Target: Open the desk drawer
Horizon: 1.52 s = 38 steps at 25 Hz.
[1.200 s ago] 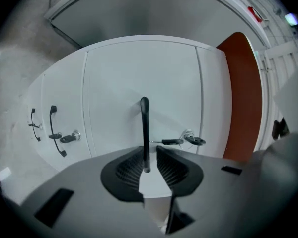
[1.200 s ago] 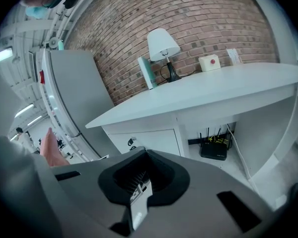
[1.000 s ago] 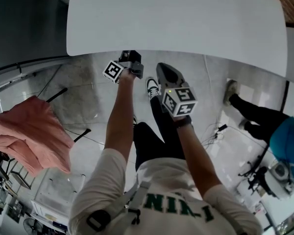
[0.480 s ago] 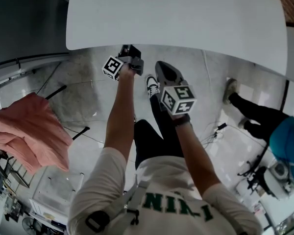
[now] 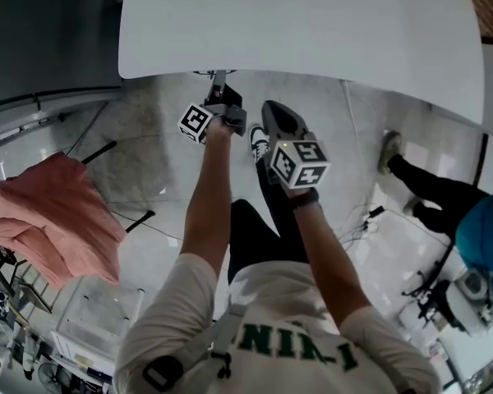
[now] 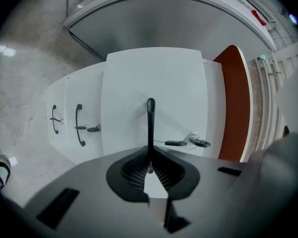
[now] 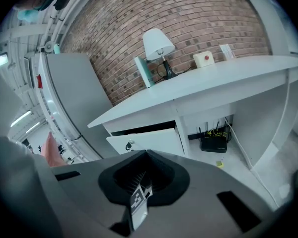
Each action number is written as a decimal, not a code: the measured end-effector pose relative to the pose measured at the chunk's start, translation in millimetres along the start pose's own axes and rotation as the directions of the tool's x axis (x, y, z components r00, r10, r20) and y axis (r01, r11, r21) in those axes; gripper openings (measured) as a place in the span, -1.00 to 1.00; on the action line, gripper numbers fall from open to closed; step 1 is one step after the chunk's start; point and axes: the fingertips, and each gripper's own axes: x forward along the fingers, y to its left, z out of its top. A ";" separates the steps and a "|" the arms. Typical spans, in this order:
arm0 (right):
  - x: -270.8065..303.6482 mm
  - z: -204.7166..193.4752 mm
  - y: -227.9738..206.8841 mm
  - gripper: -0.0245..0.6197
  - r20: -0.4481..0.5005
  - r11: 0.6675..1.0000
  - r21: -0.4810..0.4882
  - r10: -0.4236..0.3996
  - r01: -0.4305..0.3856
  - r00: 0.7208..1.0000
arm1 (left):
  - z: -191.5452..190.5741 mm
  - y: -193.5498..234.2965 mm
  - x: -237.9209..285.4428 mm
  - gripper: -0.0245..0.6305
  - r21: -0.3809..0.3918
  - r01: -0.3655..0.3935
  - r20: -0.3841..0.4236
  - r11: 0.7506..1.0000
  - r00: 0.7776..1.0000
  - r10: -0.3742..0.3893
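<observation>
The left hand-held gripper, whose jaws have just been closing, is clamped on the black handle of the drawer. It has drawn back from the edge of the white tabletop since a second ago, and the drawer now stands slightly out beneath the tabletop. The right hand-held gripper, jaws together and empty, hangs just before the tabletop's edge, with pale floor below the tabletop, a brick wall behind it and a lamp on it.
</observation>
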 end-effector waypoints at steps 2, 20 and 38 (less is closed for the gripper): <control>0.9 -0.3 2.4 -0.92 0.006 1.000 0.005 0.003 -0.003 1.000 | -1.4 1.5 -4.7 -0.87 0.004 -0.006 -0.005 1.000 1.000 0.006; 1.1 3.1 15.3 -0.92 0.043 1.000 -0.005 0.008 -0.007 0.999 | -17.1 -2.9 -37.6 -0.87 -0.009 -0.011 -0.027 1.000 1.000 0.011; -8.9 -6.6 25.5 -0.92 0.048 0.999 -0.027 -0.033 0.035 0.998 | -27.9 3.4 -86.5 -0.87 -0.029 -0.050 -0.030 0.998 0.998 0.049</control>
